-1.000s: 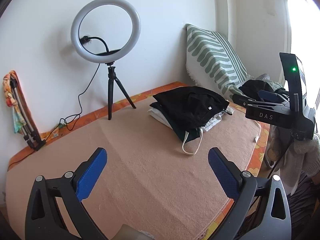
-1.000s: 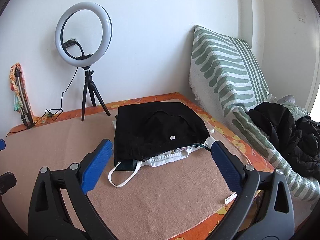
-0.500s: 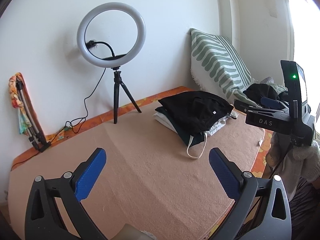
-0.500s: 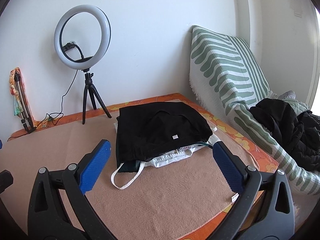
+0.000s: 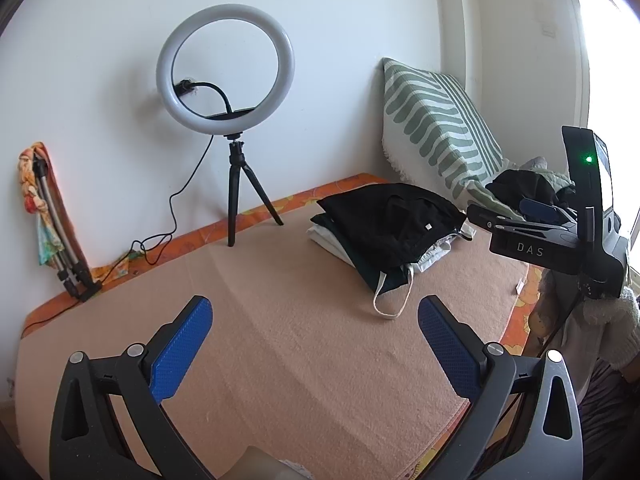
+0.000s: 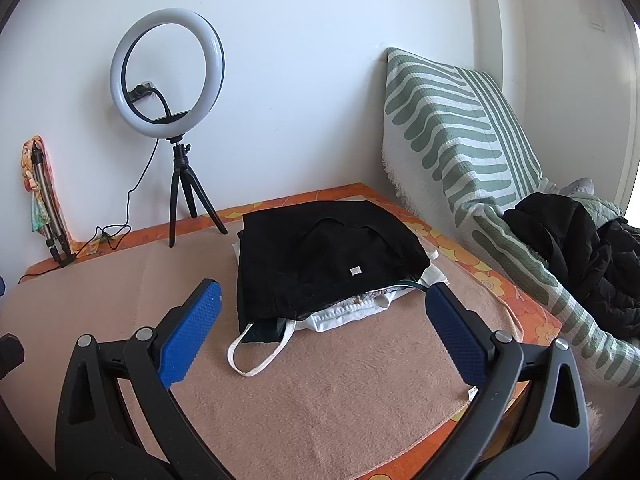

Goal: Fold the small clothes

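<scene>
A home bedroom, by what I see: bed under a peach blanket, striped pillow at 2 o'clock against the wall, folded clothes at 12, ring light at 10.

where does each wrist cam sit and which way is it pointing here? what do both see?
Left wrist: behind the open left gripper, low over the peach blanket, facing the ring light; the right gripper and a sleeve show at right.
Right wrist: behind the open right gripper, facing the clothes stack and striped pillow.
Shared: ring light, clothes stack, pillow, blanket, dark clothes pile.
</scene>
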`<action>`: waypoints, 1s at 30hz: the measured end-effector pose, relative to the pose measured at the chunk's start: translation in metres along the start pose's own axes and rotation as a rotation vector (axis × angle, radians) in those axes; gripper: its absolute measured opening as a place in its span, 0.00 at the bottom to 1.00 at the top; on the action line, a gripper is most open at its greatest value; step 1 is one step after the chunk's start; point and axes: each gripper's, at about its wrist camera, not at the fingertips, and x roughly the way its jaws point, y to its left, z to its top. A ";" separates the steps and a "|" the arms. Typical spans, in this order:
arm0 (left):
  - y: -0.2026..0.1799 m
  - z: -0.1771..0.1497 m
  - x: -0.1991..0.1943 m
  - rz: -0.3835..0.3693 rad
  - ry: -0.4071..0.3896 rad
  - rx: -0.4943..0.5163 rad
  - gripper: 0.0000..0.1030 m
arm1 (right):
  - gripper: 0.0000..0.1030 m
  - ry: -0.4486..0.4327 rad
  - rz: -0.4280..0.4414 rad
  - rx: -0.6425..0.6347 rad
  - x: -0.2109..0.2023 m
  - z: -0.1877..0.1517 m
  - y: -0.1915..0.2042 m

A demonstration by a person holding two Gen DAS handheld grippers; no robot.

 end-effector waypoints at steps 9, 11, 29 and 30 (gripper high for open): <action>0.000 -0.001 0.000 0.000 0.002 -0.002 0.99 | 1.00 0.001 0.008 0.000 0.001 0.001 0.001; 0.001 -0.001 0.001 0.001 0.005 -0.005 0.99 | 1.00 -0.002 0.008 -0.003 0.000 0.001 0.001; 0.002 -0.003 0.000 0.002 0.006 -0.007 0.99 | 1.00 0.007 0.022 -0.005 0.003 0.002 0.002; 0.002 -0.003 0.000 0.004 0.005 -0.007 0.99 | 1.00 0.007 0.023 -0.006 0.002 0.002 0.002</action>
